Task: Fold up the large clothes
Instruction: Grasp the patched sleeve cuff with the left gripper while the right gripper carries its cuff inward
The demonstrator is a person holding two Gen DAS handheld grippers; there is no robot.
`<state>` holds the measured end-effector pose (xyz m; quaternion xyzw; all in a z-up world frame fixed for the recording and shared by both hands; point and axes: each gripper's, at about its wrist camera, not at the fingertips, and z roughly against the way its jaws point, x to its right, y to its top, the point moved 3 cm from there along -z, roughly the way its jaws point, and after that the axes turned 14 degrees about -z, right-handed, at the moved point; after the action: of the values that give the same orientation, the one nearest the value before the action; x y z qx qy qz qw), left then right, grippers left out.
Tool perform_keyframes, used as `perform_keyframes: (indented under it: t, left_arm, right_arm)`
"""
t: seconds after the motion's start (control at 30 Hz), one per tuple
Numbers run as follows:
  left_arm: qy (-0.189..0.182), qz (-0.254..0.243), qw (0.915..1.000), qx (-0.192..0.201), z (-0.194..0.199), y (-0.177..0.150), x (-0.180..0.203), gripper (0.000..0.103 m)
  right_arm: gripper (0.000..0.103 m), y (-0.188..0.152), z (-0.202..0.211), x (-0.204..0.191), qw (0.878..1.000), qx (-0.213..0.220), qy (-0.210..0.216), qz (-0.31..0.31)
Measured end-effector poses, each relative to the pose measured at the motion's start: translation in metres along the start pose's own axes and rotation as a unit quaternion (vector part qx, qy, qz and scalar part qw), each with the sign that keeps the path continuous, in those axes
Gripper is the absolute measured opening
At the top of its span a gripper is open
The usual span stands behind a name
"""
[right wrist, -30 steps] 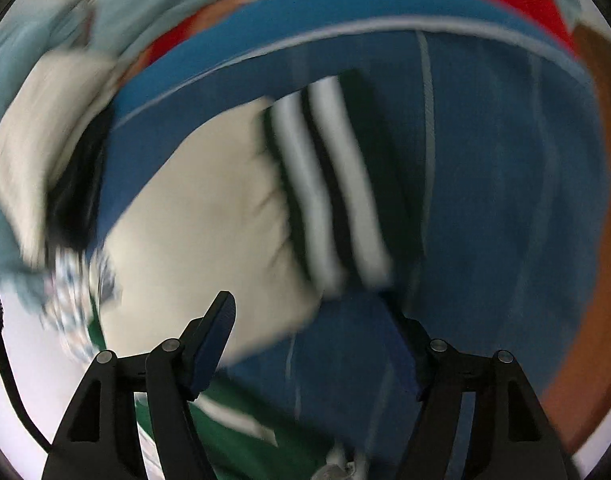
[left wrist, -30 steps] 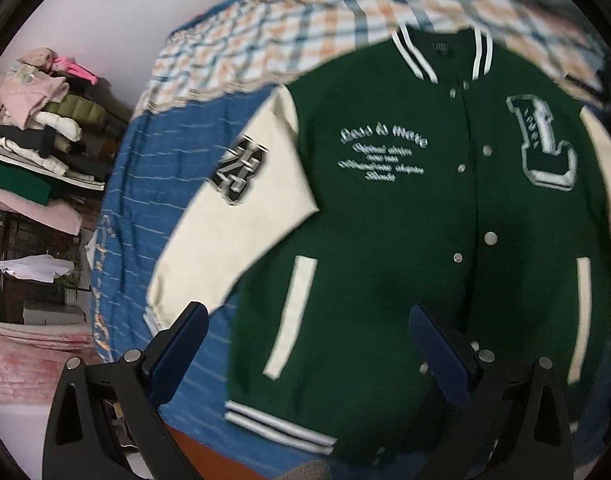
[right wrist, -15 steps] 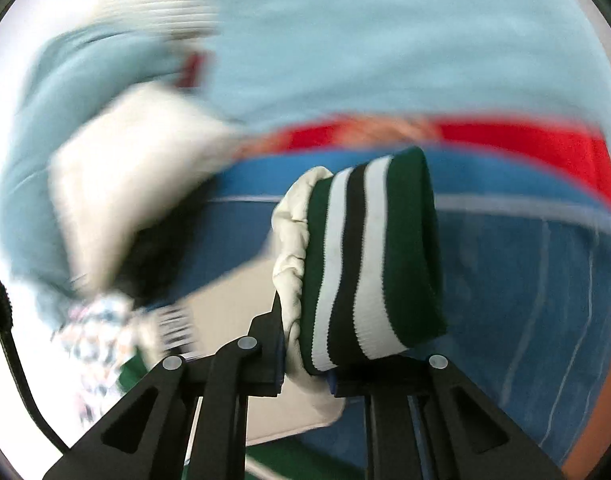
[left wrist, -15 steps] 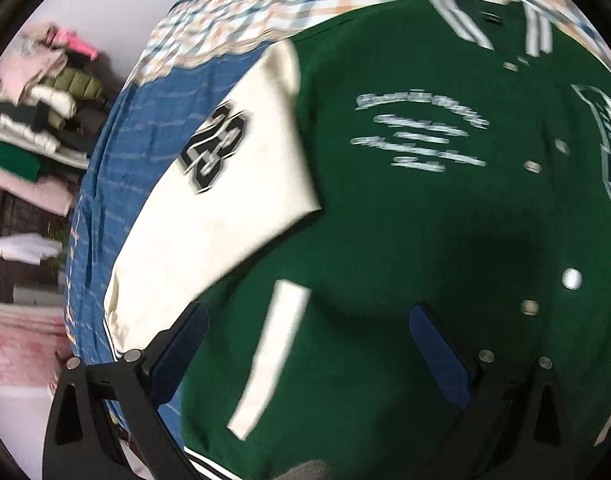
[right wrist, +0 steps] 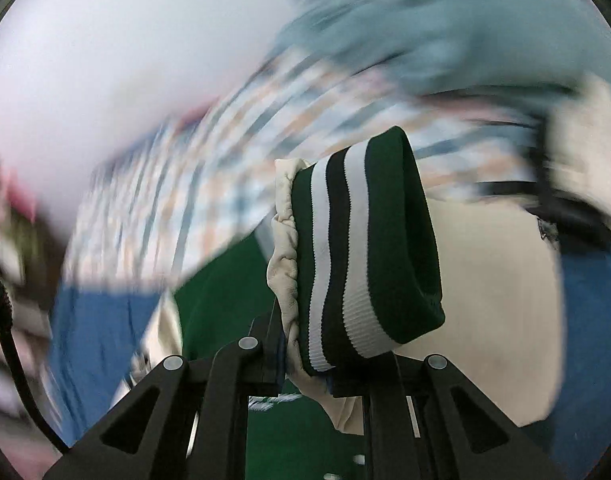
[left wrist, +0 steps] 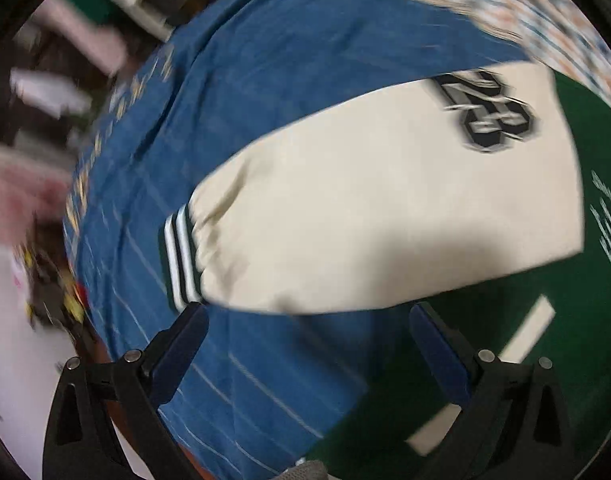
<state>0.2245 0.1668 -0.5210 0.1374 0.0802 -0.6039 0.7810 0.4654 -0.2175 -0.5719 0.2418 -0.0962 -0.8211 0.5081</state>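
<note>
Right gripper (right wrist: 325, 364) is clamping the gathered end of a cream sleeve, its striped cuff (right wrist: 369, 256) sticking up above the jaws, lifted over the jacket (right wrist: 221, 292). Left gripper (left wrist: 305, 344) is hanging wide apart and empty, just beside the other sleeve (left wrist: 385, 216), whose cuff (left wrist: 179, 260) is lying flat on the blue bedspread (left wrist: 265, 80). Fold looks barely begun: one sleeve raised, second sleeve and green body left. A plaid cloth (left wrist: 505, 12) is lying along the far edge; heaped clothes at upper left, well apart. Nothing seems to block the fold.
</note>
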Motion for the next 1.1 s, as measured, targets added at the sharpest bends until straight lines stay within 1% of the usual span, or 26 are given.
perform_keyframes:
  t: [0.07,0.1,0.13,0.2,0.23,0.27,0.3,0.33,0.37,0.4,0.43,0.47,0.53,0.57,0.6,0.67,0.73,0.77,0.8,0.83,0.87,0.93,1.0,1.03,1.07,1.1]
  left_arm:
    - [-0.021,0.034,0.9991,-0.015,-0.016,-0.011,-0.019,0.103]
    - [-0.025,0.042,0.9986,-0.020,-0.021,-0.015,-0.026,0.103]
    - [-0.035,0.055,0.9975,-0.025,-0.027,-0.021,-0.033,0.103]
    - [-0.051,0.070,0.9958,-0.031,-0.035,-0.026,-0.040,0.103]
    - [-0.059,0.079,0.9945,-0.035,-0.040,-0.029,-0.044,0.103]
    - [-0.077,0.094,0.9919,-0.038,-0.046,-0.032,-0.048,0.103]
    - [-0.090,0.111,0.9887,-0.043,-0.052,-0.034,-0.051,0.103]
    - [-0.101,0.123,0.9860,-0.048,-0.055,-0.035,-0.052,0.103]
    - [-0.131,0.153,0.9782,-0.051,-0.064,-0.036,-0.056,0.102]
    - [-0.153,0.181,0.9699,-0.054,-0.073,-0.036,-0.059,0.102]
    - [-0.165,0.197,0.9649,-0.055,-0.079,-0.035,-0.061,0.102]
    - [-0.189,0.225,0.9542,-0.058,-0.089,-0.032,-0.061,0.102]
    - [-0.209,0.266,0.9389,-0.065,-0.103,-0.025,-0.061,0.102]
    - [-0.213,0.288,0.9313,-0.067,-0.112,-0.018,-0.063,0.102]
    - [-0.211,0.302,0.9272,-0.067,-0.118,-0.013,-0.065,0.102]
    - [-0.194,0.337,0.9190,-0.063,-0.128,0.001,-0.077,0.101]
    - [-0.175,0.363,0.9139,-0.047,-0.130,0.015,-0.092,0.085]
    - [-0.156,0.369,0.9154,-0.036,-0.129,0.025,-0.102,0.066]
    - [-0.139,0.365,0.9203,-0.020,-0.126,0.039,-0.114,0.044]
    - [-0.125,0.356,0.9263,-0.005,-0.124,0.052,-0.124,0.029]
    - [-0.121,0.342,0.9316,0.012,-0.122,0.064,-0.130,0.019]
    - [-0.105,0.316,0.9418,0.042,-0.115,0.092,-0.145,0.017]
    - [-0.093,0.284,0.9507,0.081,-0.104,0.125,-0.161,0.016]
    - [-0.083,0.261,0.9559,0.106,-0.093,0.149,-0.167,0.016]
    - [-0.079,0.247,0.9582,0.122,-0.083,0.162,-0.167,0.016]
    - [-0.076,0.232,0.9600,0.138,-0.083,0.168,-0.179,0.016]
  right_arm:
    - [0.015,-0.044,-0.057,-0.052,0.997,-0.044,-0.018,0.061]
    - [0.015,-0.076,-0.069,-0.070,0.995,-0.061,-0.027,0.079]
    - [0.015,-0.098,-0.098,-0.087,0.990,-0.084,-0.042,0.108]
    - [0.015,-0.135,-0.131,-0.105,0.981,-0.112,-0.059,0.145]
    - [0.016,-0.153,-0.143,-0.110,0.973,-0.136,-0.070,0.173]
    - [0.018,-0.163,-0.148,-0.114,0.968,-0.149,-0.079,0.186]
    - [0.025,-0.168,-0.149,-0.117,0.966,-0.150,-0.076,0.195]
    - [0.037,-0.170,-0.145,-0.119,0.967,-0.159,-0.054,0.192]
    - [0.041,-0.167,-0.138,-0.115,0.969,-0.172,-0.031,0.176]
    - [0.049,-0.162,-0.129,-0.110,0.971,-0.180,-0.010,0.157]
    - [0.059,-0.156,-0.116,-0.102,0.974,-0.184,0.019,0.128]
    - [0.062,-0.152,-0.104,-0.093,0.977,-0.182,0.037,0.105]
    - [0.063,-0.147,-0.082,-0.077,0.980,-0.178,0.056,0.068]
    - [0.063,-0.143,-0.077,-0.070,0.981,-0.178,0.059,0.054]
    - [0.064,-0.142,-0.070,-0.060,0.981,-0.178,0.062,0.037]
    - [0.064,-0.139,-0.061,-0.048,0.982,-0.177,0.063,0.010]
    - [0.064,-0.142,-0.060,-0.038,0.981,-0.181,0.063,-0.015]
    - [0.064,-0.140,-0.059,-0.035,0.980,-0.186,0.061,-0.023]
    - [0.064,-0.139,-0.063,-0.033,0.979,-0.190,0.063,-0.038]
    - [0.063,-0.139,-0.066,-0.033,0.978,-0.192,0.070,-0.049]
    - [0.062,-0.142,-0.074,-0.035,0.976,-0.191,0.082,-0.064]
    - [0.048,-0.135,-0.075,-0.044,0.973,-0.193,0.093,-0.081]
    - [0.039,-0.138,-0.096,-0.059,0.969,-0.202,0.099,-0.100]
    - [0.036,-0.143,-0.112,-0.071,0.967,-0.211,0.101,-0.104]
    - [0.032,-0.142,-0.119,-0.077,0.966,-0.217,0.095,-0.105]
    - [0.031,-0.148,-0.135,-0.088,0.964,-0.230,0.089,-0.102]
